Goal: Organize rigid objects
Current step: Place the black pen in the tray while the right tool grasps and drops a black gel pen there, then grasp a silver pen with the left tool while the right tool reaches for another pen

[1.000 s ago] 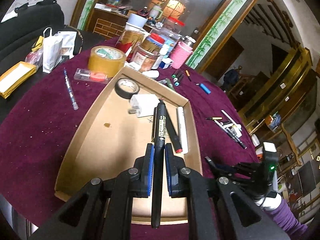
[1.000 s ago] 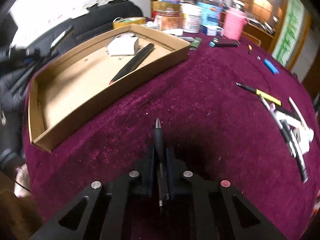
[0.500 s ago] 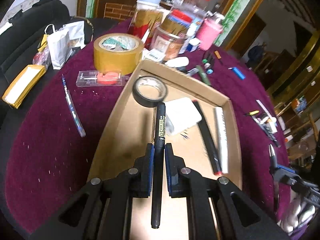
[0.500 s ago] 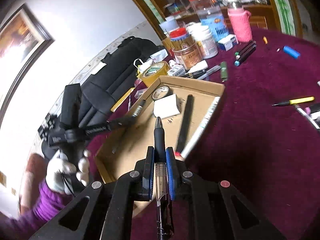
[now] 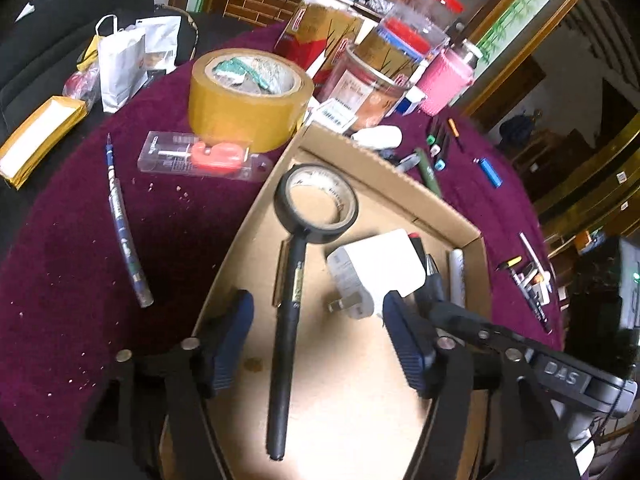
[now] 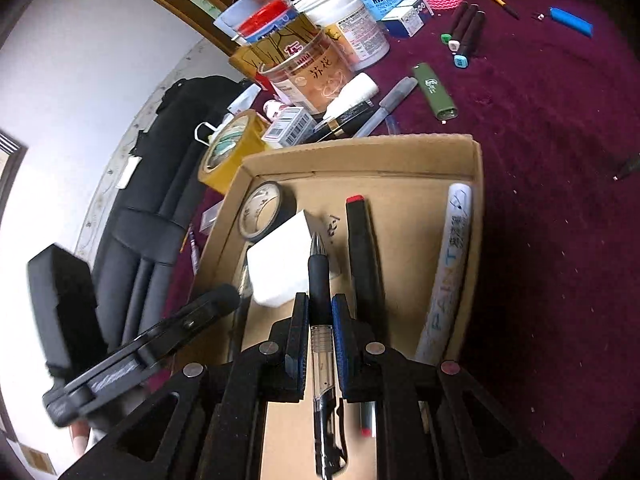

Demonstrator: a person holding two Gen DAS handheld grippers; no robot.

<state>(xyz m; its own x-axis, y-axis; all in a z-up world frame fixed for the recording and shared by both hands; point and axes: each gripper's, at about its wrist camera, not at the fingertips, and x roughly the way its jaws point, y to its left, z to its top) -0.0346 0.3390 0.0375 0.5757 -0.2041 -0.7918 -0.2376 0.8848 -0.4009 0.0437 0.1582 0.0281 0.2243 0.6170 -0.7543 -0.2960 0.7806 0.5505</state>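
Now the left gripper jaws are opening, the black marker released into the cardboard tray. The right gripper has swung over the tray, jaws clamped on a gel pen. A white charger lies just beside.

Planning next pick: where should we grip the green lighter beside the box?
Grip the green lighter across its narrow width at mid-body, coming from above. It lies flat on the cloth, clear on both long sides, silver pen nearest.

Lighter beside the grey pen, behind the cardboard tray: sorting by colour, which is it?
Dark green lighter; right wrist view shows it best.
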